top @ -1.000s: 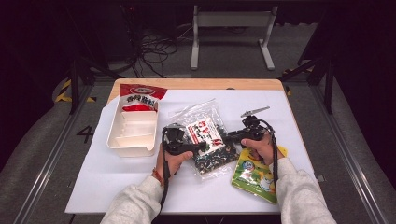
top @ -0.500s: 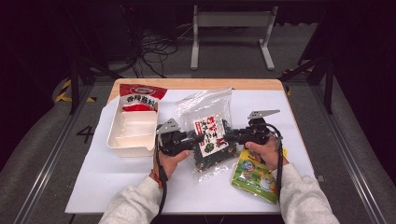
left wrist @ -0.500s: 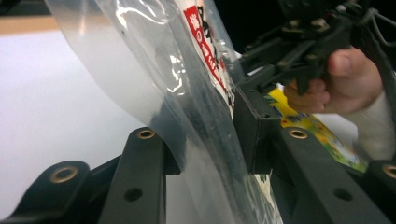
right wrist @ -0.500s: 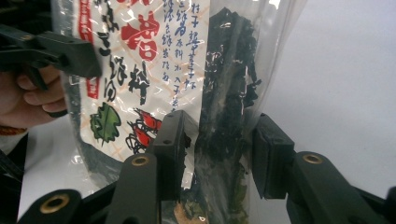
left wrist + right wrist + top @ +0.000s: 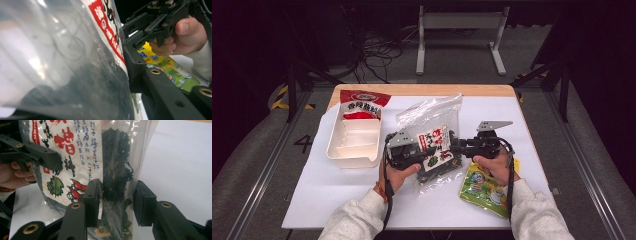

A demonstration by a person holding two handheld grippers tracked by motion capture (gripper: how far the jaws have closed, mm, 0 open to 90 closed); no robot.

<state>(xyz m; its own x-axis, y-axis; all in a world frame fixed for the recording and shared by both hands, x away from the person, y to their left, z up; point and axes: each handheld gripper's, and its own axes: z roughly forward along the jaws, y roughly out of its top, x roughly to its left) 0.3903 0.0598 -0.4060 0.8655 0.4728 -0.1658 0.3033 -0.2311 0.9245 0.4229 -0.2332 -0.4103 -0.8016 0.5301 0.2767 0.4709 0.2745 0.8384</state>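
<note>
A clear bag of dark dried seaweed with a red and white label hangs above the table between both grippers. My left gripper is shut on the bag's left side; its jaws have just been closing with the bag between them. In the left gripper view the bag lies against one of my black fingers. My right gripper grips the right side, its jaws also just closed in. In the right gripper view, the right gripper pinches the seaweed part of the bag.
A white compartment tray stands at the left on the white table cover. A red snack packet lies at the tray's far end. A yellow-green packet lies under the right hand.
The seaweed bag has come up off the table and now stands more upright. Both hands rose slightly with it, and the left jaws closed onto its left side.
</note>
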